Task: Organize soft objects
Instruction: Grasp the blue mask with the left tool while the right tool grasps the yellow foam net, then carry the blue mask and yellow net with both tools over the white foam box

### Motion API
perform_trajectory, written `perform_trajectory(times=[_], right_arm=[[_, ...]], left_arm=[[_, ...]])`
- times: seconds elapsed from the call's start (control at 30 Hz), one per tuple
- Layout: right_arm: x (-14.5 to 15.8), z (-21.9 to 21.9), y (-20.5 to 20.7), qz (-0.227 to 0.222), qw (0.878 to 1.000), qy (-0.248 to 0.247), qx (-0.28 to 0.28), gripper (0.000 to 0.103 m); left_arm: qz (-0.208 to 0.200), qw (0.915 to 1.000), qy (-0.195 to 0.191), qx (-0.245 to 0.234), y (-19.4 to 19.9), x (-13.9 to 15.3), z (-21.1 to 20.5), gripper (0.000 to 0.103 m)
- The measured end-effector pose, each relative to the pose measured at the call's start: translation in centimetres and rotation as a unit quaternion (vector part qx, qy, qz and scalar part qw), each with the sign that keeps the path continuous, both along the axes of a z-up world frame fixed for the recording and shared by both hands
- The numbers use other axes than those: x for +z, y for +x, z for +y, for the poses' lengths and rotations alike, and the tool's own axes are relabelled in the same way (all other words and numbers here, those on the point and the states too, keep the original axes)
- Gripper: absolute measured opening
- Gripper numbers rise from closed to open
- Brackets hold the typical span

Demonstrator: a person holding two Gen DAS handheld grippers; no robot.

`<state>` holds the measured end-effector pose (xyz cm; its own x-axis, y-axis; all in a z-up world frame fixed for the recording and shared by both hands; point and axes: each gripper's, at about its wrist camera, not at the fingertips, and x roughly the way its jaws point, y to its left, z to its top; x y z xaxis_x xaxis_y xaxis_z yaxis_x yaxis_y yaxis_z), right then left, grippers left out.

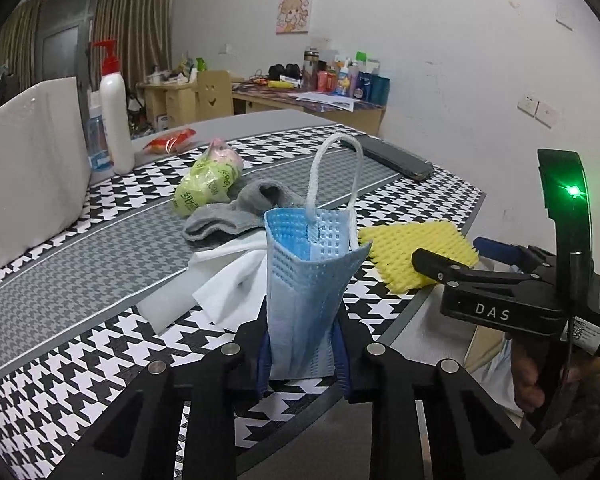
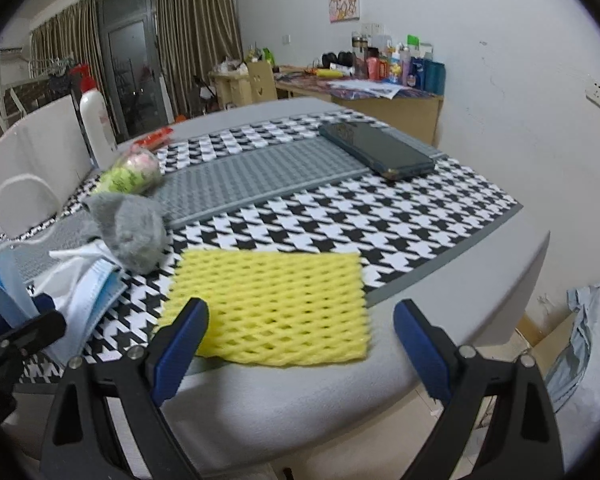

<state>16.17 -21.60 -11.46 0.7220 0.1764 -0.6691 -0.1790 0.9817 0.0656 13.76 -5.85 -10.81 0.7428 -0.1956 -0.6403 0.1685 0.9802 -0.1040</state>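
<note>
My left gripper is shut on a blue face mask and holds it upright above the table, its white ear loop standing up. The mask also shows at the left of the right wrist view. My right gripper is open and empty, just in front of a yellow foam net lying at the table's near edge; it shows in the left wrist view over the net. A grey sock, white tissue and a green-pink bagged item lie on the houndstooth mat.
A white foam board stands at the left with a white pump bottle beside it. A dark flat case lies at the far right of the mat. A red packet lies behind. A cluttered desk stands by the wall.
</note>
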Motion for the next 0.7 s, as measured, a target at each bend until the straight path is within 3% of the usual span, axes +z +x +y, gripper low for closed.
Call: perform_trajectory(times=[0.1, 0.3, 0.4, 0.47, 0.57, 0.7], right_arm=[[0.1, 0.1, 0.1, 0.003, 1.000, -0.003, 0.004, 0.095], [0.1, 0.7, 0.1, 0.015, 0.999, 0.008, 0.027, 0.076], [0.2, 0.8, -0.1, 0.015, 0.999, 0.014, 0.038, 0.055], [0.3, 0.9, -0.2, 0.018, 0.998, 0.025, 0.053, 0.036], [0.6, 1.3, -0.6, 0.011, 0.998, 0.020, 0.053, 0.027], [1.1, 1.3, -0.9, 0.002, 0.998, 0.025, 0.052, 0.025]], left_arm=[[-0.002, 1.0000, 0.003, -0.003, 0.1, 0.1, 0.0, 0.027], [0.000, 1.0000, 0.000, -0.008, 0.1, 0.0, 0.1, 0.026], [0.001, 0.9999, -0.004, -0.009, 0.1, 0.0, 0.3, 0.025], [0.000, 0.9999, -0.007, -0.008, 0.1, 0.0, 0.4, 0.025], [-0.003, 0.9999, -0.012, -0.009, -0.1, 0.2, 0.5, 0.024], [-0.008, 0.9998, -0.015, -0.013, -0.5, 0.5, 0.6, 0.021]])
